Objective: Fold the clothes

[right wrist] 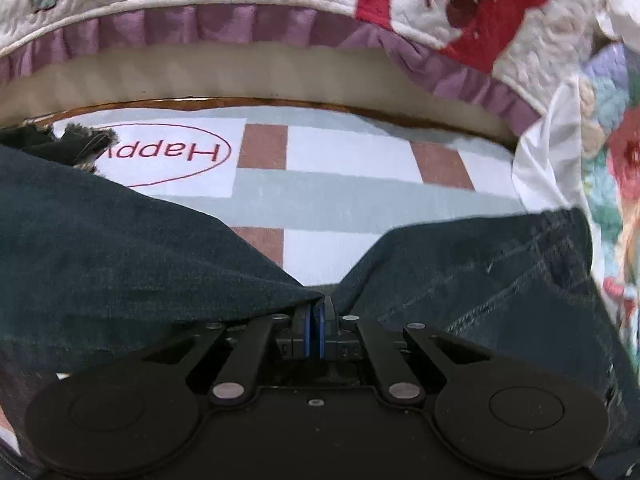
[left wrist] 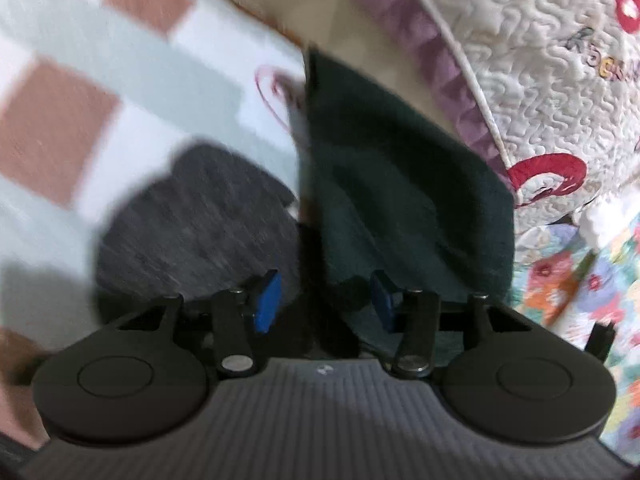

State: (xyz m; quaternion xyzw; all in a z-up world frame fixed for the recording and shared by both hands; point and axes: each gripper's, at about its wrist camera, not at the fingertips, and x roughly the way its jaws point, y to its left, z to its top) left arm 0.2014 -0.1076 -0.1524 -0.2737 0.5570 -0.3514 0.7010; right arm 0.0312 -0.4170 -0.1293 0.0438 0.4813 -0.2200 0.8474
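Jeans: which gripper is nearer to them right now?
Right. The right gripper is shut on a fold of the jeans. The left gripper is open, its pads off the denim that lies just ahead of it.

Parted left tool point(left wrist: 325, 300) over dark jeans point(left wrist: 400, 184)

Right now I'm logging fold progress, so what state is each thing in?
Left gripper: open, holding nothing.
Right gripper: shut on the dark jeans.
Dark jeans: unfolded, draped, one edge pinched.
Grey garment: crumpled on the checked sheet.
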